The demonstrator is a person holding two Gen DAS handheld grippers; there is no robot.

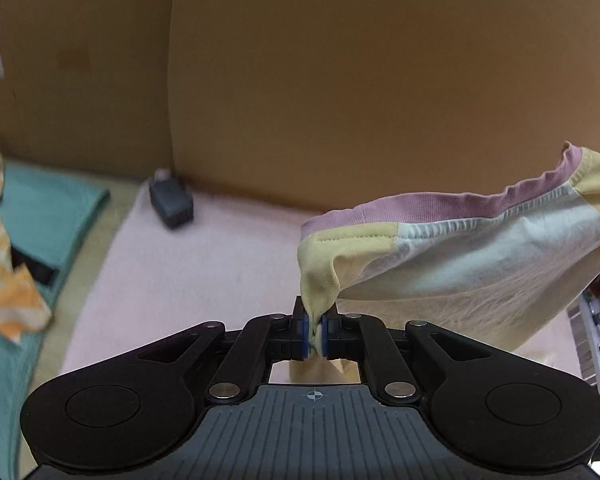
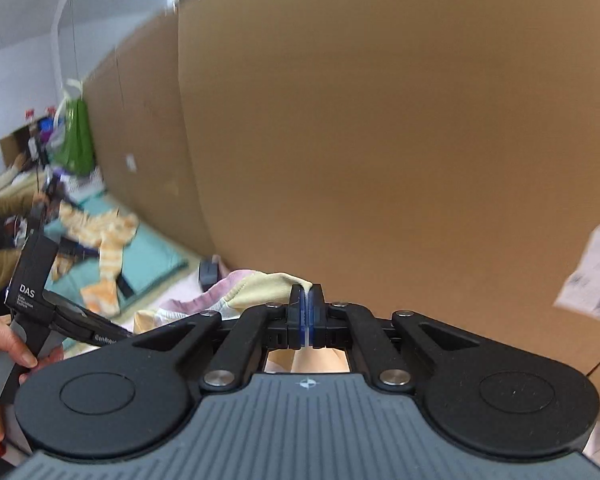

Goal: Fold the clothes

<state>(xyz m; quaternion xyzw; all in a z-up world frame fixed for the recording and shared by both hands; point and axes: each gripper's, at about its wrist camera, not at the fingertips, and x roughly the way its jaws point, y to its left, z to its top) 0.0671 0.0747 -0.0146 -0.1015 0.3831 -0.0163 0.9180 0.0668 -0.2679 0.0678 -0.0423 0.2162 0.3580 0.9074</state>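
Cardboard wall, dark box (perhaps a charger), teal mat.

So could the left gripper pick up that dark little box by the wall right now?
Probably not yet. The left gripper is shut on the yellow garment, held up between both grippers. The dark box lies unobstructed on the pink mat.

Soft even light, blurred fisheye edges

- Left gripper: jaws pinched tight on the garment.
- Right gripper: jaws clamped on its edge.
- Left hand wraps its handle.
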